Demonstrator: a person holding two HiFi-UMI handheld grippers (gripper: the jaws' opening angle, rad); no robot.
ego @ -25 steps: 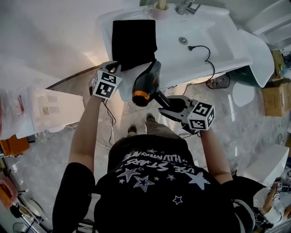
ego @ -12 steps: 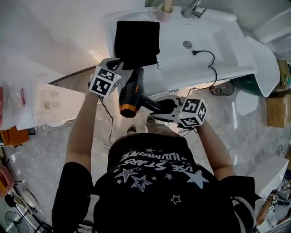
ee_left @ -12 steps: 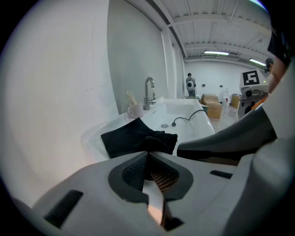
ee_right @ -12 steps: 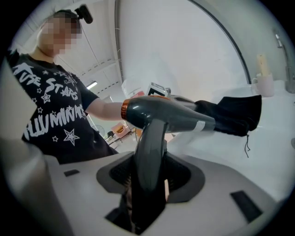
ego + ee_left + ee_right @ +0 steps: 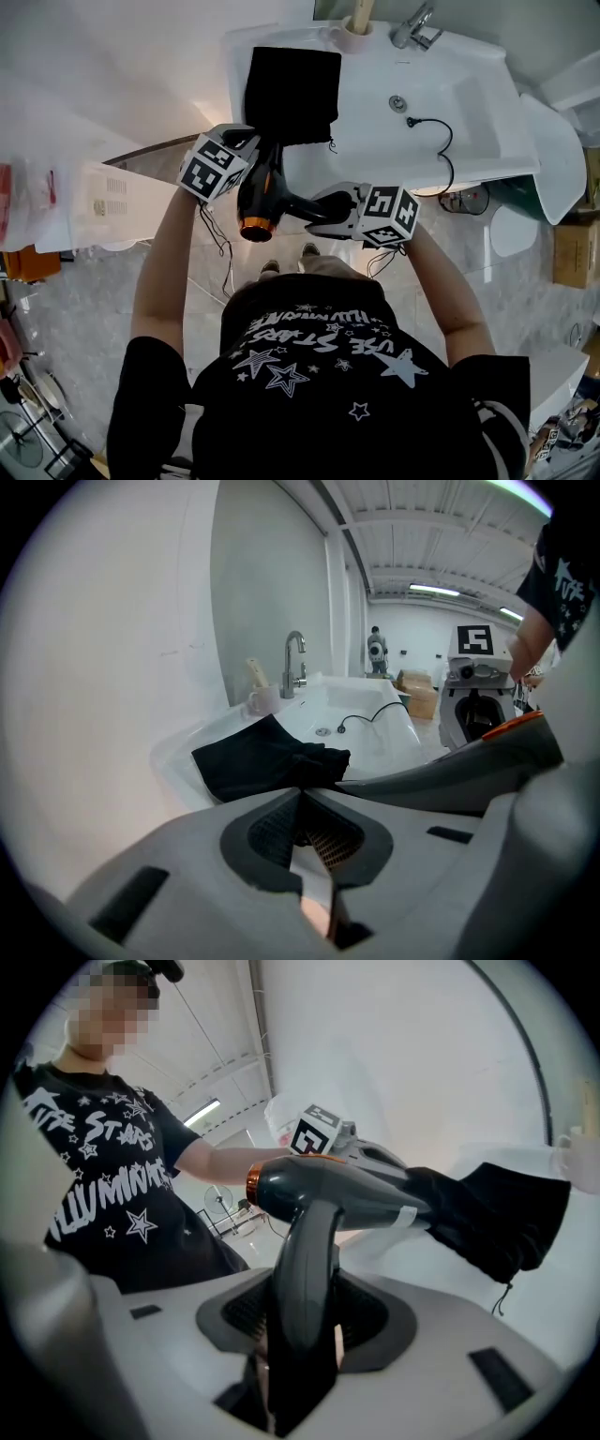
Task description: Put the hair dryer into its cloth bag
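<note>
Black fabric marks the task's cloth bag (image 5: pixel 292 94), which lies flat on the left part of the white sink counter (image 5: pixel 469 122), its far edge near the cup (image 5: pixel 354 33) that stands beside the faucet (image 5: pixel 412 28). Your left tool (image 5: pixel 249 142) is clenched, its jaws pressed together on the near edge of the bag; in the left gripper view the dark cloth (image 5: pixel 258 761) runs right up to the meeting jaw tips of that tool (image 5: pixel 300 789). Your right tool (image 5: pixel 319 202) is grasping the hair dryer (image 5: pixel 262 187) by its handle, and in the right gripper view the handle stands upright between the two jaws of that tool (image 5: pixel 305 1312), both pads bearing on it. The dryer (image 5: pixel 319 1194) is held in the air just off the counter's front edge, between your two tools. Its orange-ringed back end points toward you and its nozzle points at the bag. In the right gripper view the nozzle tip meets the bag's (image 5: pixel 497 1208) raised near edge and seems to be just inside the opening, while most of the dryer's body is outside. A black cord with a plug (image 5: pixel 436 141) lies loose in the basin, near the drain (image 5: pixel 400 103) and well apart from the bag.
</note>
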